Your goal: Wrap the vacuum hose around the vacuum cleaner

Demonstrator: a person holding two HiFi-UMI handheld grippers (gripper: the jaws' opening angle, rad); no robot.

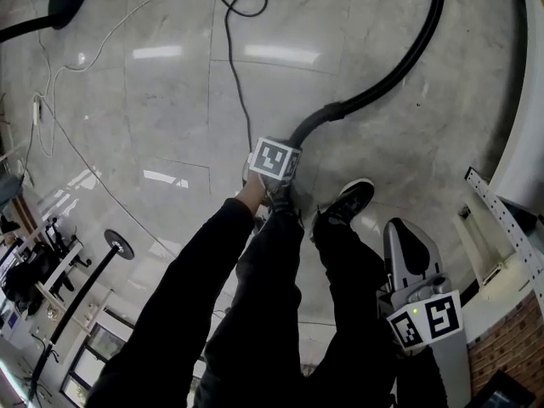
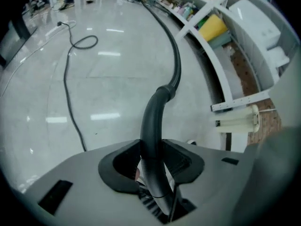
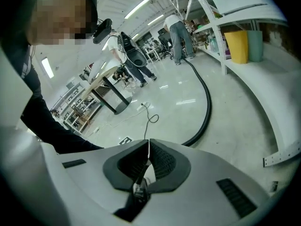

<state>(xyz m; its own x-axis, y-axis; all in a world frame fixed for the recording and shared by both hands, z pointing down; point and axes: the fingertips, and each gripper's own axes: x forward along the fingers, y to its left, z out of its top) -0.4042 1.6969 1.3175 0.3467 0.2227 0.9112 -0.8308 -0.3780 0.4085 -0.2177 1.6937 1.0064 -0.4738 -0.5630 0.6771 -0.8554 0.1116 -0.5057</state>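
Right tongs [image 3: 148,147], nearest me, are closed on nothing. Left tongs [image 2: 153,166] clamp the vacuum hose [image 2: 160,112]: pickup stage. Next, I judge, I must carry it to the vacuum cleaner.

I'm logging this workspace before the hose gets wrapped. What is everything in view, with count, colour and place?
vacuum hose: one, black, curving over the floor from the top right to the left gripper
thin cable: one, dark, looped on the floor left of the hose
floor: pale grey marble tiles
round-based stand: one, black, floor at left
perforated strip: one, white, right edge
yellow bin: one, on the white shelving
teal bin: one, beside the yellow bin
shoe: one, black with a white sole, near the hose end
sleeve: one, black, left arm
left gripper: grey, jaws closed on the hose
right gripper: grey, jaws together, empty
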